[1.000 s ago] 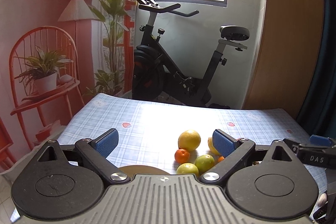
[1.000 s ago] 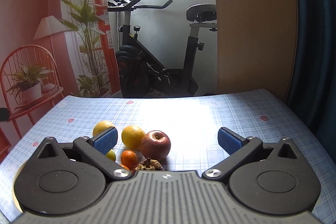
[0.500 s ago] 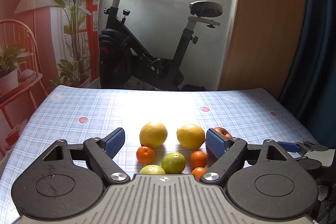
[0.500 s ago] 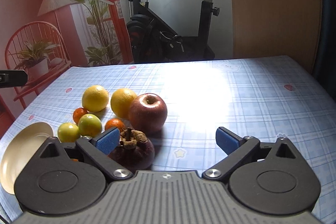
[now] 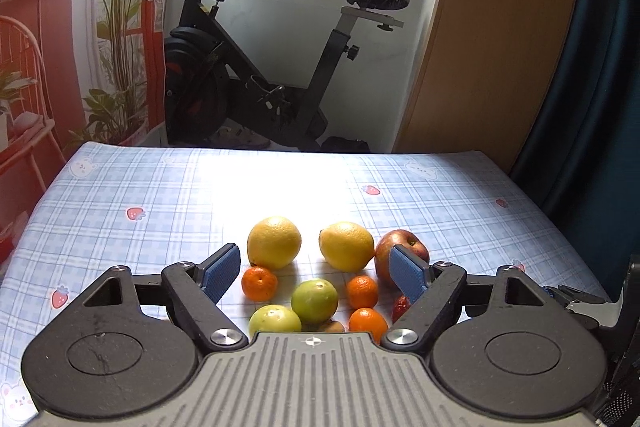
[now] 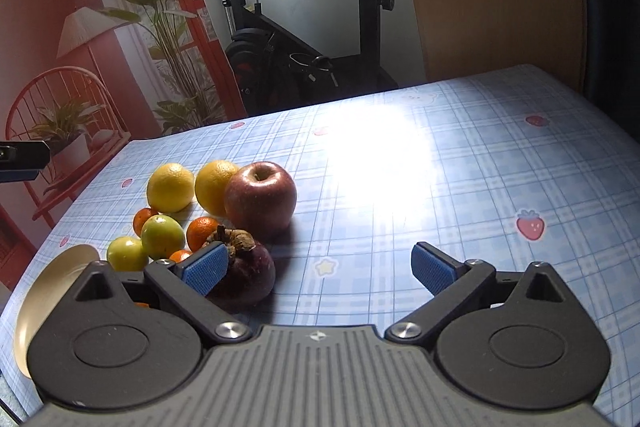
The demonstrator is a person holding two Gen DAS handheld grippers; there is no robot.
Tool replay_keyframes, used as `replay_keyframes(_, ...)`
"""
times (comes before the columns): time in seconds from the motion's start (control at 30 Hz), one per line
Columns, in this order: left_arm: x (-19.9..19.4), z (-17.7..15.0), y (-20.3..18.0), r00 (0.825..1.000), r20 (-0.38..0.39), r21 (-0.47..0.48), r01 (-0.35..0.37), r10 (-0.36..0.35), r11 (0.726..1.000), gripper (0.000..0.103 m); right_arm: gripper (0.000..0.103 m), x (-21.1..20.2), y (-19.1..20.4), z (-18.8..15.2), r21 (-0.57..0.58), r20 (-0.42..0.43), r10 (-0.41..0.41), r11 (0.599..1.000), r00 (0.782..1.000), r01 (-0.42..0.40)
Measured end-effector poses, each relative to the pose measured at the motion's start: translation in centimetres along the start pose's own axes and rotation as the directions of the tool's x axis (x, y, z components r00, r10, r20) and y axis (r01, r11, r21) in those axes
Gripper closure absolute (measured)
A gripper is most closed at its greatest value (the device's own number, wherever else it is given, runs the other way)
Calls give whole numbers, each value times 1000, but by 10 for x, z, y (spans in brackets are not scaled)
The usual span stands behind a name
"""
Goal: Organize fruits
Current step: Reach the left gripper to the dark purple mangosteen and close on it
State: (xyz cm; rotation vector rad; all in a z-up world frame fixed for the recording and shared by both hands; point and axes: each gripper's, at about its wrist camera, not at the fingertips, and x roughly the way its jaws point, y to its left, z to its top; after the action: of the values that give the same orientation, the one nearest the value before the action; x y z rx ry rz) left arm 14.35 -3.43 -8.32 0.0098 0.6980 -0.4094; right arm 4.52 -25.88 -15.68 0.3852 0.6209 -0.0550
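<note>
So my left gripper [image 5: 314,273] is hanging over the fruit pile with its jaws apart; they've just been narrowing a bit but aren't gripping anything, with a green fruit [image 5: 314,300] and small oranges [image 5: 259,283] sitting in the gap on the checked tablecloth [image 5: 160,195]. Two yellow citrus [image 5: 274,242] sit just behind them, red apple [image 6: 260,199] to their right. My right gripper [image 6: 320,269] is spread wide and empty too, its left pad [image 6: 205,268] in front of the dark mangosteen [image 6: 246,277]. A plate [image 6: 52,287] sits just left of the pile.
</note>
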Motion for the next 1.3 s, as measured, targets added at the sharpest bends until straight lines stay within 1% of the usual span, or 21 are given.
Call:
replay_keyframes(0.07, 1, -2, 10, 999, -36, -45, 11, -12, 999, 21, 4, 1, 12, -5, -19, 1, 1, 1000, 1000, -1)
replay_keyframes(0.13, 0, -6, 21, 998, -62, -91, 0, -6, 996, 21, 4, 3, 27, -11, -77, 0, -4, 997, 1000, 4)
replay_keyframes(0.23, -4, -9, 30, 997, -62, -91, -55, 49, 994, 20, 8, 8, 47, -20, -185, 11, -3, 983, 1000, 5)
replay_keyframes(0.27, -4, -9, 33, 996, -64, -95, -66, 60, 993, 20, 11, 10, 51, -23, -222, 23, -12, 975, 1000, 16)
replay_keyframes(0.33, -3, -8, 37, 996, -67, -114, -72, 64, 991, 20, 15, 14, 54, -25, -259, 36, -19, 965, 999, 28)
replay_keyframes(0.4, 1, -8, 35, 996, -65, -108, -71, 64, 992, 20, 18, 17, 51, -27, -271, 47, -14, 962, 999, 26)
replay_keyframes(0.5, 11, -9, 17, 997, -57, -33, -57, 55, 998, 24, 20, 21, 51, -30, -303, 64, 16, 953, 998, 4)
replay_keyframes(0.53, 16, -9, 9, 997, -66, -7, -48, 48, 999, 29, 22, 22, 52, -32, -317, 63, 31, 948, 998, -9)
replay_keyframes(0.57, 20, -9, 3, 996, -76, 7, -37, 38, 999, 31, 25, 23, 53, -34, -330, 61, 47, 944, 997, -24)
replay_keyframes(0.63, 28, -9, -8, 996, -93, 21, -13, 15, 1000, 31, 25, 27, 53, -38, -350, 53, 65, 936, 997, -42)
replay_keyframes(0.67, 33, -9, -12, 995, -95, 22, -5, 7, 1000, 32, 28, 30, 53, -38, -352, 44, 72, 935, 996, -52)
replay_keyframes(0.7, 37, -10, -14, 995, -96, 25, 6, -3, 1000, 33, 31, 32, 53, -38, -350, 39, 81, 935, 996, -62)
replay_keyframes(0.73, 41, -9, -17, 995, -99, 28, 11, -8, 1000, 37, 31, 33, 53, -36, -350, 39, 85, 934, 996, -66)
replay_keyframes(0.8, 51, -10, -20, 994, -112, 28, 23, -20, 999, 39, 31, 37, 52, -35, -343, 23, 101, 935, 995, -87)
replay_keyframes(0.83, 55, -11, -21, 992, -123, 23, 42, -39, 999, 42, 32, 39, 51, -34, -337, 13, 110, 936, 994, -99)
replay_keyframes(0.87, 60, -12, -23, 989, -134, 16, 71, -69, 997, 50, 32, 41, 49, -32, -330, 0, 124, 937, 992, -117)
replay_keyframes(0.93, 70, -13, -26, 979, -151, -1, 142, -140, 990, 59, 32, 48, 46, -28, -312, -41, 148, 938, 988, -154)
replay_keyframes(1.0, 77, -18, -33, 969, -165, -23, 184, -185, 983, 59, 37, 53, 42, -27, -285, -75, 163, 942, 984, -178)
replay_keyframes(1.1, 93, -21, -42, 951, -197, -43, 236, -240, 971, 59, 39, 52, 36, -27, -254, -72, 178, 948, 981, -191)
replay_keyframes(1.23, 102, -27, -57, 934, -214, -9, 292, -288, 956, 59, 39, 50, 37, -27, -261, -69, 175, 947, 982, -187)
replay_keyframes(1.3, 108, -32, -66, 932, -226, 17, 294, -283, 956, 59, 39, 50, 37, -28, -262, -68, 175, 947, 982, -187)
